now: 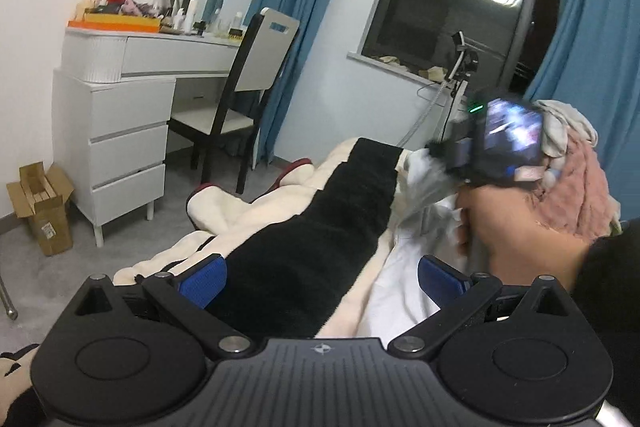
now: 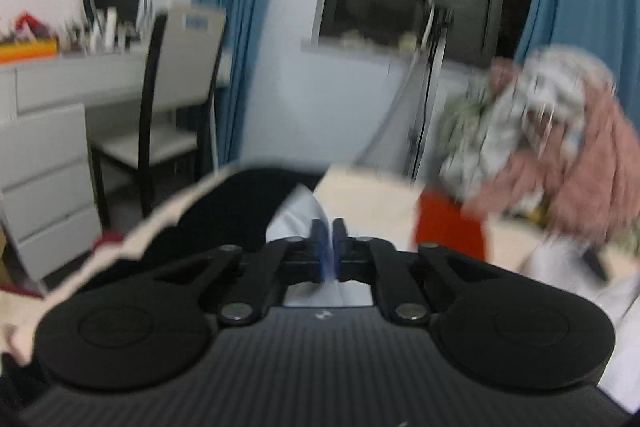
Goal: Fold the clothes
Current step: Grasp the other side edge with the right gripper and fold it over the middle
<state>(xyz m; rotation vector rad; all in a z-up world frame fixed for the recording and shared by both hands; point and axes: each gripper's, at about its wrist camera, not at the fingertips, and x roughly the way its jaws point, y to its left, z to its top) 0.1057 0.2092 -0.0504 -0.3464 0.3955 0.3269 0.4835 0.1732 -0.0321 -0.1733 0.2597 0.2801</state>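
**Inspector:** Right, report the scene left to right, and the step in hand.

**Operator:** At far left stands the white dresser (image 1: 116, 115), with a chair (image 1: 256, 67) beside it. Nearer, a cream and black fleece (image 1: 312, 227) lies rumpled across the middle. My left gripper (image 1: 320, 283) hangs over it with its blue pads set wide apart and nothing between them. Just right of the fleece lies the white garment (image 1: 400, 267). My right gripper (image 2: 329, 243) has its pads pressed nearly together on a fold of that white cloth; the right wrist view is blurred, but the cloth plainly runs up between them. At far right sits a heap of pink and grey clothes (image 1: 576, 187), not folded.

**Inspector:** Your judgement of the step?

**Operator:** I judge that I am drawing the white garment up out of the jumble by one edge. Whether that is to spread it flat or to carry a fold across, I cannot settle from these views.

**Inspector:** And the next move?

**Operator:** Either way, I would want the left gripper to take a second point on the same edge, well apart from the right, so the cloth hangs square rather than twisting.
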